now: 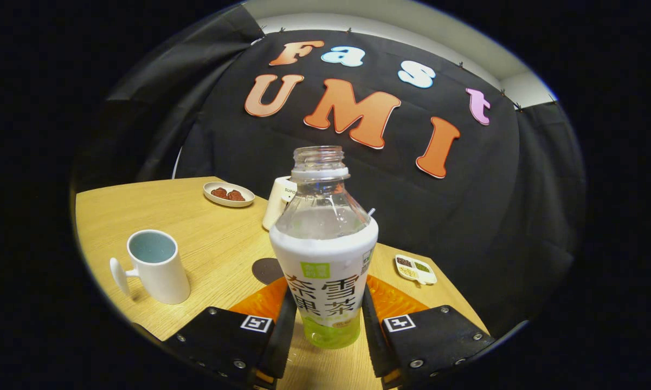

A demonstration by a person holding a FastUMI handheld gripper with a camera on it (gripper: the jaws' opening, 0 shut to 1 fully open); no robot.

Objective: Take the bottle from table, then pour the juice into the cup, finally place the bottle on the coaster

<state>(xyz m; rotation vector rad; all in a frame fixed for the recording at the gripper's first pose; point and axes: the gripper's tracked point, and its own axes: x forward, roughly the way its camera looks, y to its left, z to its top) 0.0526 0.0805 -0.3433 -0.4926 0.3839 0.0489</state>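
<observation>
Hand-held gripper [325, 325] clamps uncapped bottle [323, 249], upright on the counter [206, 238]. Cup [156, 266] stands left; dark coaster [267, 270] just behind-left of bottle. White jug [277, 201], two small dishes farther.

Clear glossy plastic bottle [324, 244] with a paper-like label; smooth white ceramic-looking cup [157, 266]; matt pale wood-grain table [206, 233].

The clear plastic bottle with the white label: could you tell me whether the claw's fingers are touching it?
Touching. In the gripper view both fingers press flat against the bottle's labelled sides, no gap visible; the claw is shut on it.
</observation>
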